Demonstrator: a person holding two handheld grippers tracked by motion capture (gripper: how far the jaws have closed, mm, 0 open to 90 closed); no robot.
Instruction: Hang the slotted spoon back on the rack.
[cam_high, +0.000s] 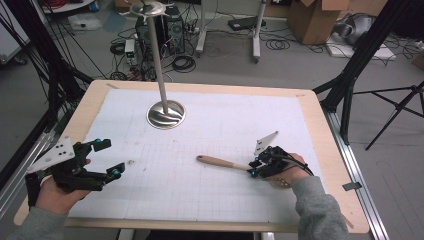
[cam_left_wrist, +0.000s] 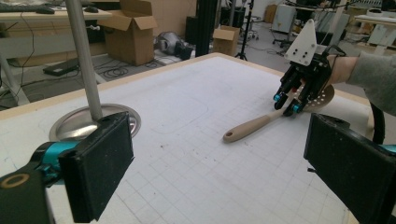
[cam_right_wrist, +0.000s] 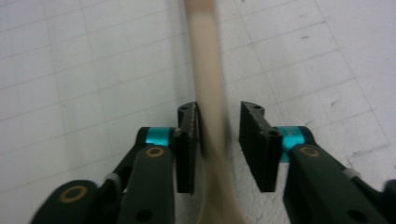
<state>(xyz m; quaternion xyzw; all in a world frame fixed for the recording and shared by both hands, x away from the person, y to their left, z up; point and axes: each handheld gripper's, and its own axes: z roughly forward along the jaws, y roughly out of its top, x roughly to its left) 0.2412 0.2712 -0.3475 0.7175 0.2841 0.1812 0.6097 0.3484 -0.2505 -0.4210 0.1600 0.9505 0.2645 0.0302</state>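
Currently your right gripper (cam_high: 253, 168) sits low over the white gridded mat (cam_high: 210, 150) at its right side, straddling the neck of the wooden slotted spoon (cam_high: 220, 162). Its jaws stand either side of the handle; one pad (cam_right_wrist: 187, 140) lies against the wood, the other (cam_right_wrist: 254, 140) shows a narrow gap, so the grip is not yet closed on it. The spoon lies flat, handle pointing toward the mat's centre, its perforated bowl (cam_left_wrist: 322, 98) under your right hand (cam_high: 292, 172). Your left gripper (cam_high: 102, 165) hovers at the mat's left edge, jaws spread wide, holding nothing. A metal stand (cam_high: 165, 114) rises from its round base at the far centre.
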